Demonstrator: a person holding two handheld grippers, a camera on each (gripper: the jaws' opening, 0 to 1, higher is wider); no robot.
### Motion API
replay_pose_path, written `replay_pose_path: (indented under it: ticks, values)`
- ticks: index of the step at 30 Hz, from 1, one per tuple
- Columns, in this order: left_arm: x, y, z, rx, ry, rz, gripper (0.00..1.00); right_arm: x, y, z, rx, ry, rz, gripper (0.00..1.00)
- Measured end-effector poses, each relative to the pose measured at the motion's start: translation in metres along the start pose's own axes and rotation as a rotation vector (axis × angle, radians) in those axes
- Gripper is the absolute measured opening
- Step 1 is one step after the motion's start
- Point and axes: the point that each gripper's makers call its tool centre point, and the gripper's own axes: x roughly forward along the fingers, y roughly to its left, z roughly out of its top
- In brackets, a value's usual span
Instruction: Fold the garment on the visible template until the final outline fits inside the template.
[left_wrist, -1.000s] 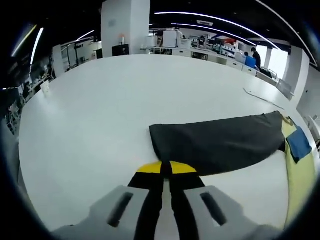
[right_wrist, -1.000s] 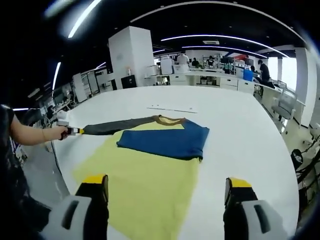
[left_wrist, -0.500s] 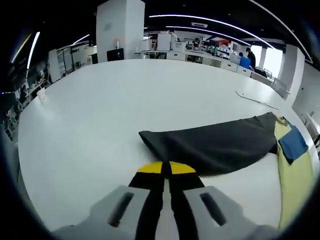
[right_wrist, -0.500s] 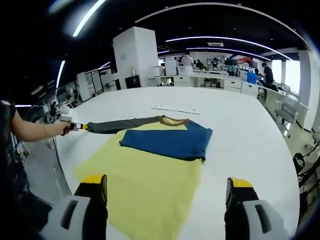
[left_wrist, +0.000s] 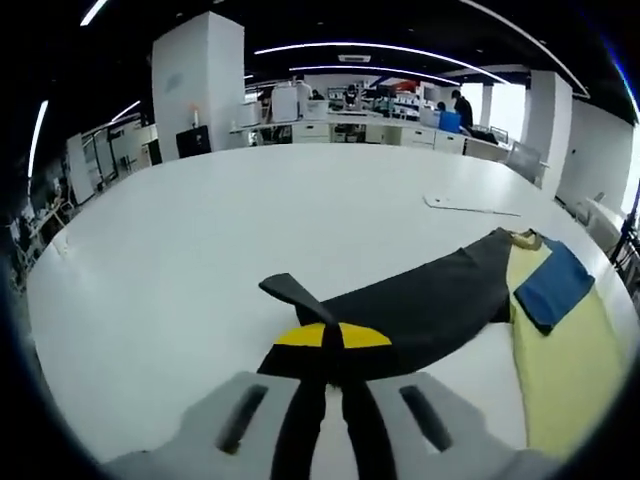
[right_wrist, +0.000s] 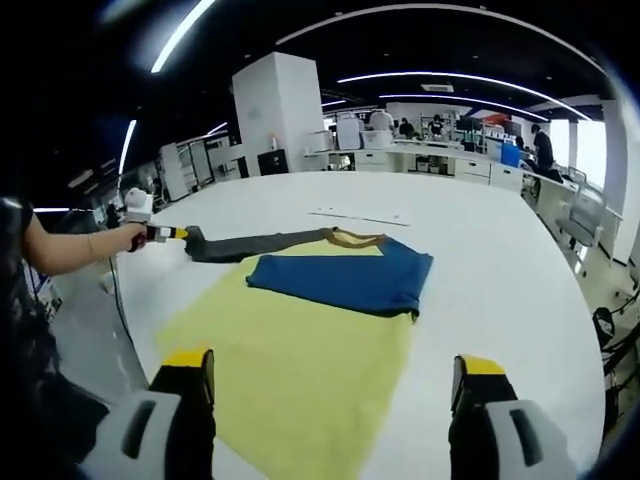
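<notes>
A blue garment (right_wrist: 345, 277) with a dark grey sleeve (right_wrist: 255, 243) lies folded on the yellow template (right_wrist: 300, 350) on a white table (right_wrist: 480, 240). In the left gripper view my left gripper (left_wrist: 332, 338) is shut on the end of the grey sleeve (left_wrist: 420, 305), whose tip curls up just beyond the jaws. The right gripper view shows that left gripper (right_wrist: 170, 234) held by a hand at the sleeve's far end. My right gripper (right_wrist: 335, 372) stands open above the template's near edge, with nothing between its fingers.
The blue garment (left_wrist: 552, 285) and yellow template (left_wrist: 565, 360) reach into the right of the left gripper view. A thin strip (right_wrist: 355, 216) lies on the table beyond the garment. Desks, a white pillar and people stand far behind. A person's arm (right_wrist: 60, 255) comes in from the left.
My left gripper has lifted the sleeve end and carried it toward the garment, so the sleeve now curls and looks shorter. The right gripper has hardly moved.
</notes>
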Motion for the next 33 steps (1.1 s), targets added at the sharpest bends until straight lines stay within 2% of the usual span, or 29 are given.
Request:
replay_pose_path:
  ticks: [14, 20, 22, 23, 26, 29, 33]
  values:
    - [-0.002, -0.046, 0.031, 0.019, -0.041, -0.096, 0.0, -0.003, 0.0, 0.003, -0.011, -0.012, 0.018, 0.99]
    - [-0.003, -0.068, 0.046, 0.017, -0.065, -0.129, 0.0, -0.006, 0.005, 0.006, -0.047, -0.008, 0.037, 0.99]
    - [-0.004, -0.076, 0.048, 0.013, -0.059, -0.143, 0.0, -0.007, 0.006, 0.007, -0.051, -0.01, 0.04, 0.99]
    - [-0.004, -0.085, 0.049, -0.032, -0.045, -0.169, 0.0, -0.007, 0.006, 0.007, -0.052, -0.009, 0.041, 0.99]
    - [-0.004, -0.099, 0.056, 0.009, -0.045, -0.182, 0.0, -0.008, 0.006, 0.007, -0.053, -0.01, 0.041, 0.99]
    - [-0.005, -0.118, 0.066, -0.009, -0.065, -0.226, 0.0, -0.008, 0.007, 0.008, -0.05, -0.013, 0.042, 0.99]
    - [-0.002, -0.135, 0.072, 0.012, -0.068, -0.242, 0.0, -0.007, 0.01, 0.009, -0.051, -0.019, 0.05, 0.99]
